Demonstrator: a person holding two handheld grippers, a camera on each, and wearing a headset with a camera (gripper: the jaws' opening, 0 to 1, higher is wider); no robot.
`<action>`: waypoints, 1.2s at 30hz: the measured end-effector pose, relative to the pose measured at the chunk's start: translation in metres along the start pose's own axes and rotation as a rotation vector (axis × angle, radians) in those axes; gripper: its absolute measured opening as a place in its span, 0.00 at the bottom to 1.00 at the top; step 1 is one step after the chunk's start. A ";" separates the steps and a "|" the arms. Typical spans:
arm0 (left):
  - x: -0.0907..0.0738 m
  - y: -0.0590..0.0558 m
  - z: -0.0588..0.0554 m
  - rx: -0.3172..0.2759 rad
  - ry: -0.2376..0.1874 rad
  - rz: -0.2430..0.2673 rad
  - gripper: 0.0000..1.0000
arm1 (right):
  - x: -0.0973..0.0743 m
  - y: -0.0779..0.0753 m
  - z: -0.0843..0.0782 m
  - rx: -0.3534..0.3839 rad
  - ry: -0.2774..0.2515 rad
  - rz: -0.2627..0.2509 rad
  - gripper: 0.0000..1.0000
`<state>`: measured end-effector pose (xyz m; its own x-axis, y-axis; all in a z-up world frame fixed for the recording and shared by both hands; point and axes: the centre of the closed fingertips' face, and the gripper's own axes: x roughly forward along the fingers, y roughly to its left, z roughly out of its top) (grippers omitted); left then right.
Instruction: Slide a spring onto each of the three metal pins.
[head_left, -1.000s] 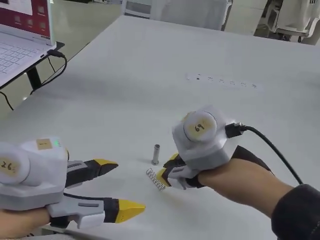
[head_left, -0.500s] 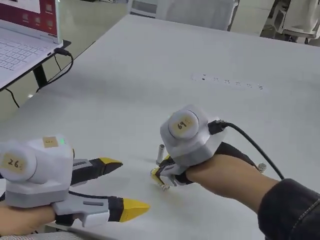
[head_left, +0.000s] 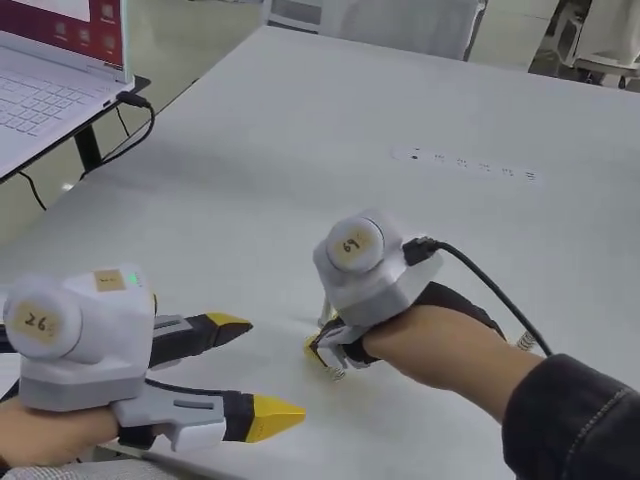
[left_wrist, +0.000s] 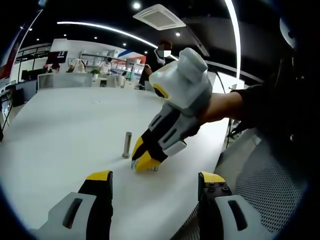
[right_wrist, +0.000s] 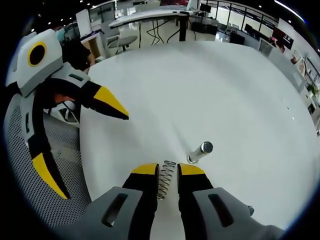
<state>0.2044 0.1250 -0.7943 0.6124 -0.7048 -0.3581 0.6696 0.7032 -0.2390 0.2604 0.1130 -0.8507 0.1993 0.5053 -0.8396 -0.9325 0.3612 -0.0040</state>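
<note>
Yellow-tipped right gripper (head_left: 322, 350), tagged 69, angles down, jaws pinching a spring (right_wrist: 166, 182) beside an upright pin (right_wrist: 200, 151); left gripper (head_left: 262, 368), tagged 26, held level, jaws apart.

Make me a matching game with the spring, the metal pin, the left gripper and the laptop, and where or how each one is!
Things:
1. spring
2. metal pin
3. left gripper
4. laptop

Places or states:
A. open, holding nothing
B. between the jaws of the right gripper
C. off to the left, beside the table
D. standing upright on the table

Pairs: 1-B, 2-D, 3-A, 4-C
</note>
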 end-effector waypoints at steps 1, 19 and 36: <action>0.000 0.000 0.000 0.001 0.000 0.000 0.65 | 0.001 0.000 -0.001 0.002 0.005 0.001 0.13; -0.001 -0.001 0.001 0.001 -0.009 -0.001 0.65 | 0.010 0.002 0.000 -0.014 0.029 -0.004 0.12; -0.002 0.000 0.002 0.004 -0.012 0.000 0.65 | 0.009 0.003 -0.001 -0.044 0.039 -0.015 0.09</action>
<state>0.2040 0.1257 -0.7915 0.6173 -0.7058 -0.3476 0.6712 0.7029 -0.2354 0.2593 0.1180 -0.8588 0.2024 0.4690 -0.8597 -0.9419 0.3334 -0.0398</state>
